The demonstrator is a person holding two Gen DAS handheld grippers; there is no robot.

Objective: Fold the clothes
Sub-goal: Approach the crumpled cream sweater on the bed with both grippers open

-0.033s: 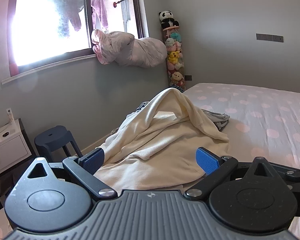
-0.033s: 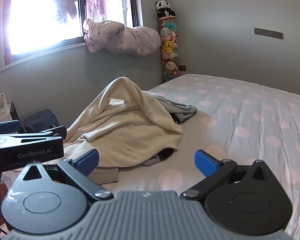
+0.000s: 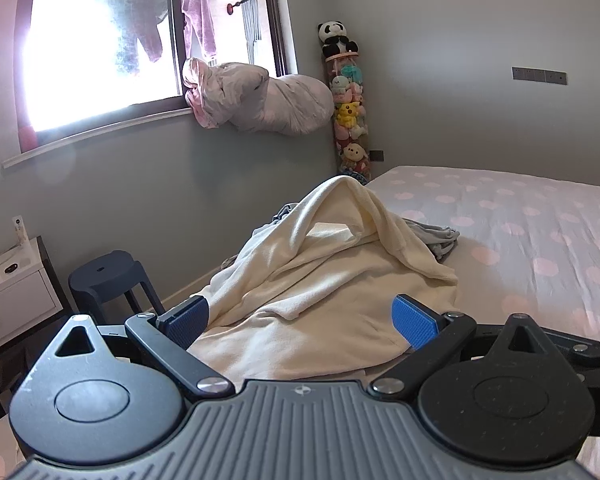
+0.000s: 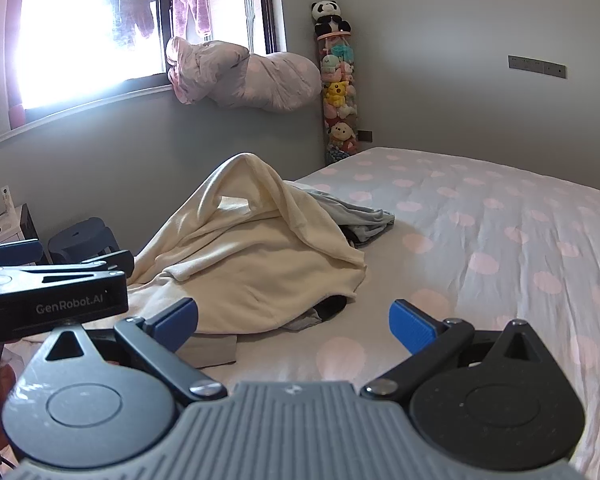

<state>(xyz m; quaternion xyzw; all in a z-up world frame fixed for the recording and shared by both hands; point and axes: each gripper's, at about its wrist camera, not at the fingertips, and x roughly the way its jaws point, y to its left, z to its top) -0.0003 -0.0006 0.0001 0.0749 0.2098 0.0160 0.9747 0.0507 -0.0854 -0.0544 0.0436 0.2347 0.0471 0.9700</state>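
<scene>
Daylight pours in from the window (image 3: 100, 52) at the upper left of both frames, blown out to pure white with a hazy bloom over its frame and the wall below. The bed (image 4: 500, 240) is softly lit and sharp. Fisheye distortion bends straight lines near the edges, and the frame corners go dark. A faint flare spot sits at lower left in the left wrist view.

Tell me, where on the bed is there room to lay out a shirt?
The pink polka-dot bedsheet lies bare right of the cream fleece garment, out to the far grey wall. The left edge is crowded: cream garment heaped over grey clothes, a folded grey piece in front.
</scene>
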